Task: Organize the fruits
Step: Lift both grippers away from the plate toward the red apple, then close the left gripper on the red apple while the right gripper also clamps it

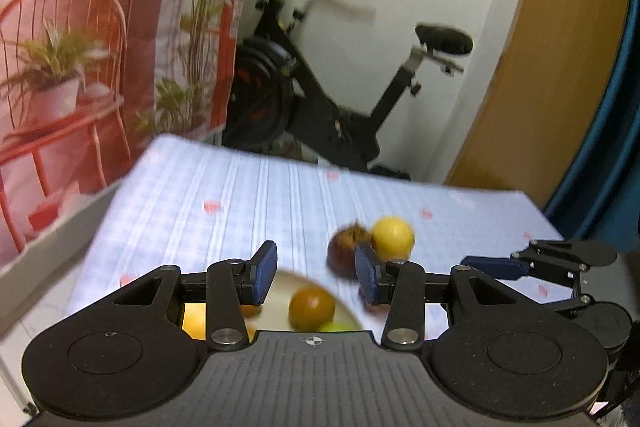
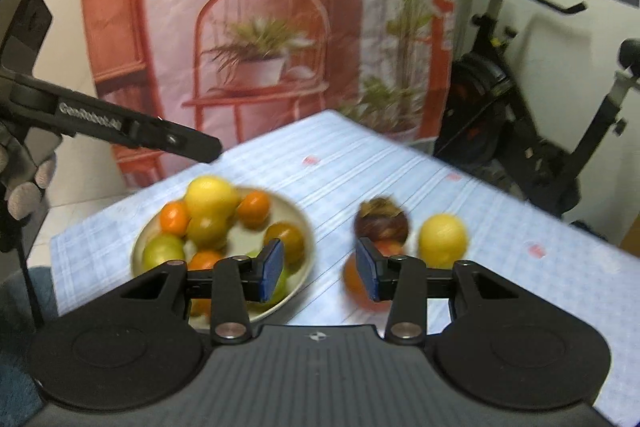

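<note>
Fruits lie loose mid-worktop, a brown fruit (image 2: 381, 223), a lemon (image 2: 443, 238), beside the full bowl (image 2: 304, 227). Right claw (image 2: 320, 269) hovers nearest, partly open, empty; left claw (image 1: 316, 273) likewise, over the bowl.

In the left wrist view the round cream plate (image 1: 344, 311) is mostly hidden behind the gripper body at lower centre; its fruits are blurred.

Bare tablecloth (image 2: 360, 163) behind bowl (image 2: 306, 227), loose fruit (image 2: 442, 239)
</note>
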The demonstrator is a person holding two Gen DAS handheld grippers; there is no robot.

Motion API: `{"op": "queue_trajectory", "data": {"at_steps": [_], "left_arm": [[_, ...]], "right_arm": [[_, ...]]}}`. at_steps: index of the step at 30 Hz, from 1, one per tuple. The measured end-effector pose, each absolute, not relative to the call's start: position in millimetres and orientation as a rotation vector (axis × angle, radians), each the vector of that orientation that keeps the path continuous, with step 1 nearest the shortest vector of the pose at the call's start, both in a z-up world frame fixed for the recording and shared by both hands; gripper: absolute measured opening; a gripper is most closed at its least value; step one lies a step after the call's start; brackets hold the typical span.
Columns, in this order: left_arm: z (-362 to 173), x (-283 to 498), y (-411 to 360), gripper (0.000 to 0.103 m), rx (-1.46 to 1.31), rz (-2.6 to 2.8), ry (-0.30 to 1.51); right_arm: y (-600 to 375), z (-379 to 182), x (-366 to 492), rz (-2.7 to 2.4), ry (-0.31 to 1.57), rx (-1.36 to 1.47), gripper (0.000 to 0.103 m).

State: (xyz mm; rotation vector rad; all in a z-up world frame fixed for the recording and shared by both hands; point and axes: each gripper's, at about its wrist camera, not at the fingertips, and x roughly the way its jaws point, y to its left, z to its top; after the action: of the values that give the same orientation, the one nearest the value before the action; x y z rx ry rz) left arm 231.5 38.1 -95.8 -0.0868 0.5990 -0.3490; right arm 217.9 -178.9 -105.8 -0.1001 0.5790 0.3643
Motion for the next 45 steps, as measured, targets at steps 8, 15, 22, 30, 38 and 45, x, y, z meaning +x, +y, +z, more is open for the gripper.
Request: {"op": "queue_trajectory", "data": {"at_steps": [8,15,22,30,38,45], "left_arm": [[-86.7,247.8,13.6,0.046,-0.082,-0.359,0.563],[-114.1,273.5,-19.9,0.046,0.001,-0.424,0.642],[-143.0,306.2,-42.4,0.046,0.032,-0.487,0.751],[-170.1,324.0,-64.0,0.052,0.027,-0.537,0.862],[-180.9,327.4,-86.2,0.059,0.058,-0.536,0.882],[-184.8,329.1,-69.7,0.061,0.028,-0.516,0.915]], "right_arm": [[-202.0,-87.1,227.7,0.304,0.528,-0.109,0.043],[-223.9,-116.0,244.2,0.286,0.607,0.003,0.049],[-226.9,-150.4,264.6,0.312,0.703,0.061,0.067],[-226.5,-179.0,285.4,0.327,0.751,0.113,0.071],[-229.0,-189.8,296.8,0.327,0.761,0.167,0.07],[-229.1,-191.9,294.5,0.335,0.757,0.168,0.065]]}}
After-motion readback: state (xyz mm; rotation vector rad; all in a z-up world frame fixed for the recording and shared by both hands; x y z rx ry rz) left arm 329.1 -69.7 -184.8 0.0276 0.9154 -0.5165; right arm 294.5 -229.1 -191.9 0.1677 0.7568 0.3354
